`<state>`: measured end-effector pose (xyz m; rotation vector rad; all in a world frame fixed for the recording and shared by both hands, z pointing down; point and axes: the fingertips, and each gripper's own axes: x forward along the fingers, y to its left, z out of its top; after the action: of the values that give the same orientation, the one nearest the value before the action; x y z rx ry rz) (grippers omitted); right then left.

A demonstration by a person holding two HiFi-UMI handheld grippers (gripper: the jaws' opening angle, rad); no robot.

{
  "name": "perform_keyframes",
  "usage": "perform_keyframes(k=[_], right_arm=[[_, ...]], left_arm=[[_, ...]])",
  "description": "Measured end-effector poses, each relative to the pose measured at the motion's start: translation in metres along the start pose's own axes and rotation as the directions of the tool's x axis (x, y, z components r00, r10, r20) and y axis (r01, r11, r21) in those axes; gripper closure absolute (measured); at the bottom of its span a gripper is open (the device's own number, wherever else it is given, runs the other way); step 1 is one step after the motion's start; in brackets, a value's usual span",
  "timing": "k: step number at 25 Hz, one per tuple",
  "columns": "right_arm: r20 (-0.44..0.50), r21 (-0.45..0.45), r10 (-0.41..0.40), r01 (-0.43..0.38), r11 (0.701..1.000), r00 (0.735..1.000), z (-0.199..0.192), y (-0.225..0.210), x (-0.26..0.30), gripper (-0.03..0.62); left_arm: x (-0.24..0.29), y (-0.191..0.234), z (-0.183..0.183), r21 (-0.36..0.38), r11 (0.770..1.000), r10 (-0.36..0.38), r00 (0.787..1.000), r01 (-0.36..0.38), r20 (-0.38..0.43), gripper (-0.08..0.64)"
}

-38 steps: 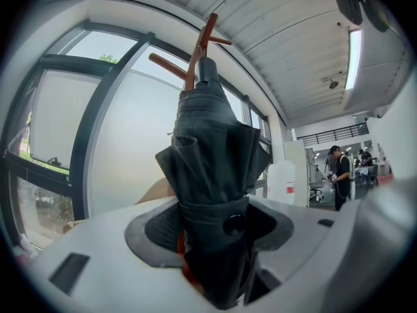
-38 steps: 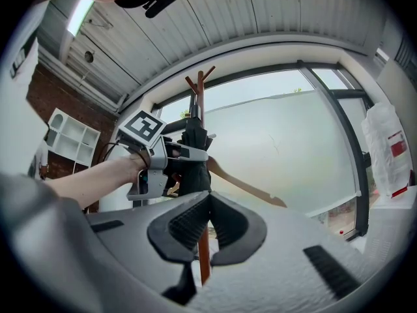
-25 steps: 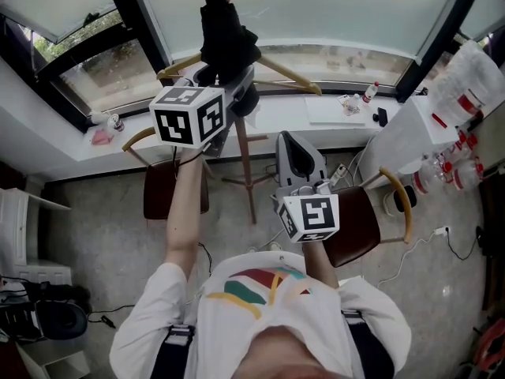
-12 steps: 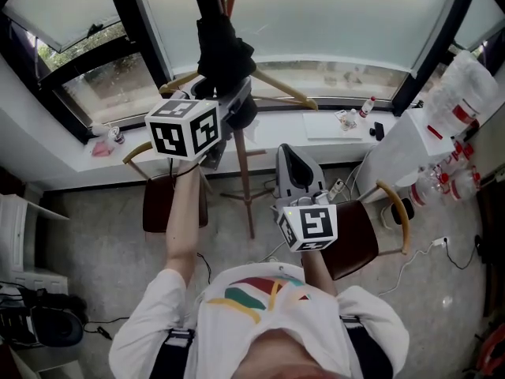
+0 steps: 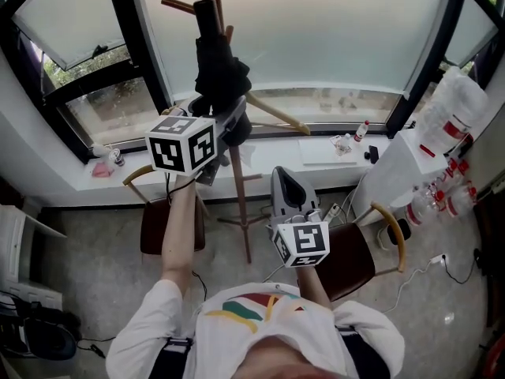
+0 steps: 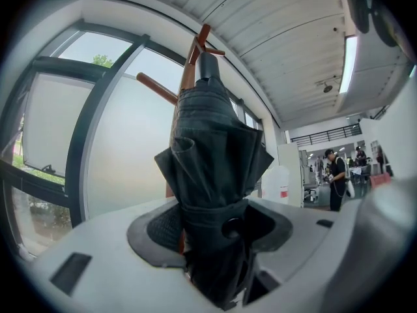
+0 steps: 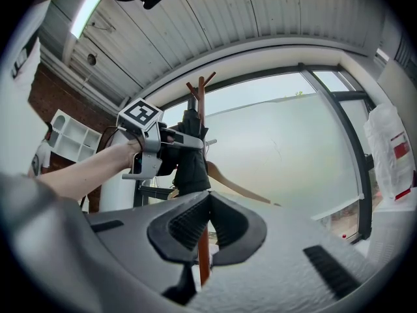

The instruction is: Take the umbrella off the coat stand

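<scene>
The left hand-held gripper (image 6: 218,230) pinches the lower part of a folded black umbrella (image 6: 212,142). The umbrella stands upright against the wooden coat stand (image 5: 239,188) by the far window (image 5: 331,38). The right hand-held gripper (image 7: 207,217), nearer, has its jaws pressed together and empty.

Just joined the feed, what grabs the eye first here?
A folded black fabric umbrella, clamped in the left tool, stands upright at the brown wooden coat stand before the big window. The right tool hangs lower, nearer the person, shut and empty.
</scene>
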<state>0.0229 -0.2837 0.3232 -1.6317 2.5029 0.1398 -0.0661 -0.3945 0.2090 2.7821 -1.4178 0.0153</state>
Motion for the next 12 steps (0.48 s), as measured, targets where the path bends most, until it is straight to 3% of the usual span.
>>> perform_keyframes(k=[12], right_arm=[[0.017, 0.017, -0.029, 0.029, 0.999, 0.999, 0.004, -0.016, -0.004, 0.594]], left_arm=[[-0.011, 0.003, 0.028, 0.003, 0.999, 0.047, 0.998, -0.047, 0.048, 0.318]])
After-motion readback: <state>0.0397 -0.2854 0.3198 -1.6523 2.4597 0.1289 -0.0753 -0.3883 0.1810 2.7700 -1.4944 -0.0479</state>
